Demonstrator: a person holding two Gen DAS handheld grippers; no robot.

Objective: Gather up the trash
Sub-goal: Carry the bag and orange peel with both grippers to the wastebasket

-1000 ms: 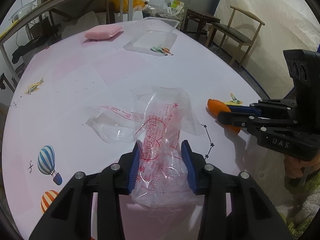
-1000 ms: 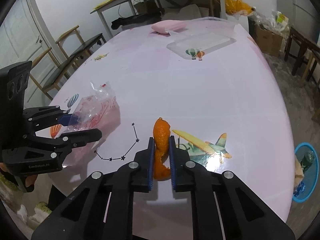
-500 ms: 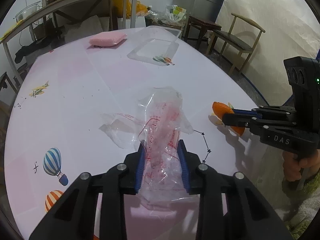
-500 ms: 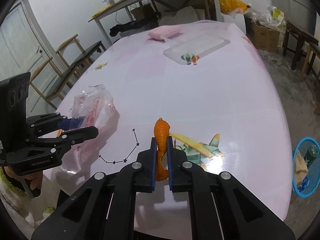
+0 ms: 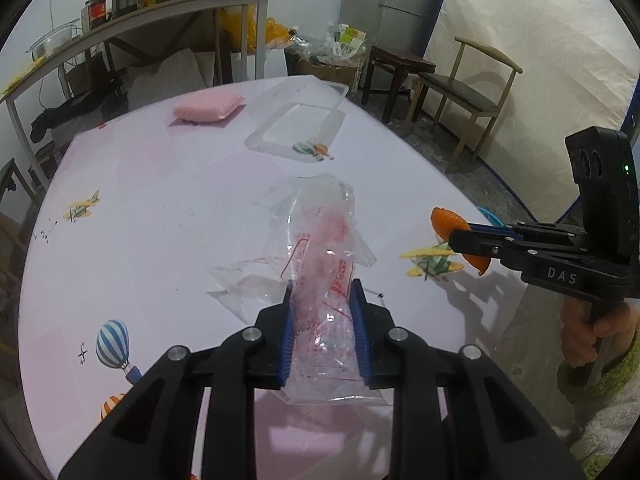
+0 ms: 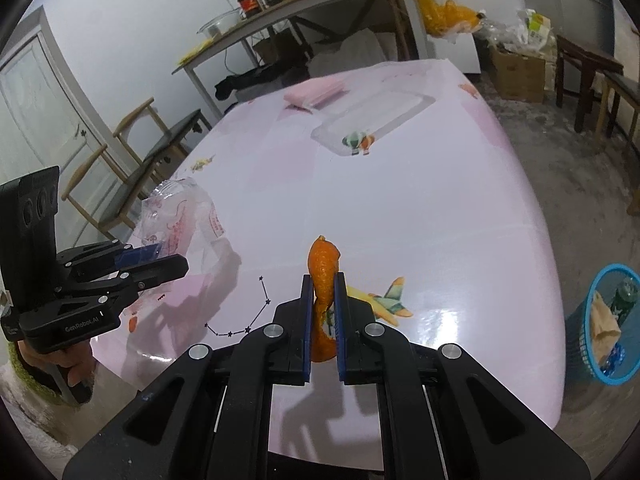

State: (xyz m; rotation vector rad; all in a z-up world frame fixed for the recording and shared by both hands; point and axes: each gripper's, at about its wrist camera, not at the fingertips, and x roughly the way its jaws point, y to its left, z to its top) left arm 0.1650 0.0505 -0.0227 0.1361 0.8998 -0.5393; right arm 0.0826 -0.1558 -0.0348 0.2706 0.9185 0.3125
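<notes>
Plastic bag [image 5: 324, 280] now lifted lengthwise in closing left gripper [image 5: 323, 300]; orange peel [image 6: 323, 276] upright, clamped in right gripper [image 6: 322, 292].

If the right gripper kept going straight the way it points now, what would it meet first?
Probably the pink tabletop. The right gripper, shut on the orange peel, points downward over it; nothing else seems to lie ahead, though depth is unclear.

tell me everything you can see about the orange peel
The orange peel is one curled strip, bright orange with a pebbled skin, standing roughly upright. The right gripper is shut on its middle, blue pads on both sides. Its pointed top pokes above the fingertips, its lower end hangs below, clear of the pink table.
</notes>
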